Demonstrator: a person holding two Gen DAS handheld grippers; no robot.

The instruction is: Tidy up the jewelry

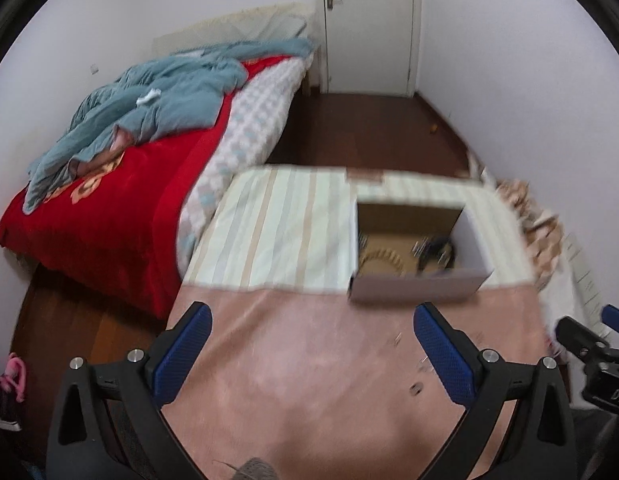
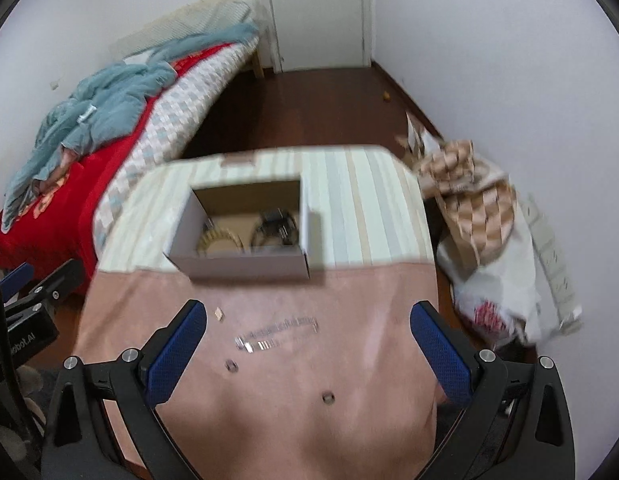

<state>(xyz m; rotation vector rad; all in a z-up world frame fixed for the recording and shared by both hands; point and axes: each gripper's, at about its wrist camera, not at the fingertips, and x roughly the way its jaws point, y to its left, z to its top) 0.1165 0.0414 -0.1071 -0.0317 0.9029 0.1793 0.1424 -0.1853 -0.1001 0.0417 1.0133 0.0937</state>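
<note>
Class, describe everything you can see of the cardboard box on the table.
The box is small, open-topped cardboard, pale grey-white outside and brown inside, with one flap standing at its right side. It sits upright on the table's cloth, straddling the line where striped fabric meets pink. Inside lie a beaded bracelet of yellowish beads and a darker bracelet, blurred. Neither gripper touches it; both are open and empty.

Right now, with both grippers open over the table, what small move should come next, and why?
Probably lower the right gripper onto the chain lying between its fingers. Both grippers are open and hold nothing, the left gripper has only bare cloth ahead, and loose pieces remain outside the box.
</note>
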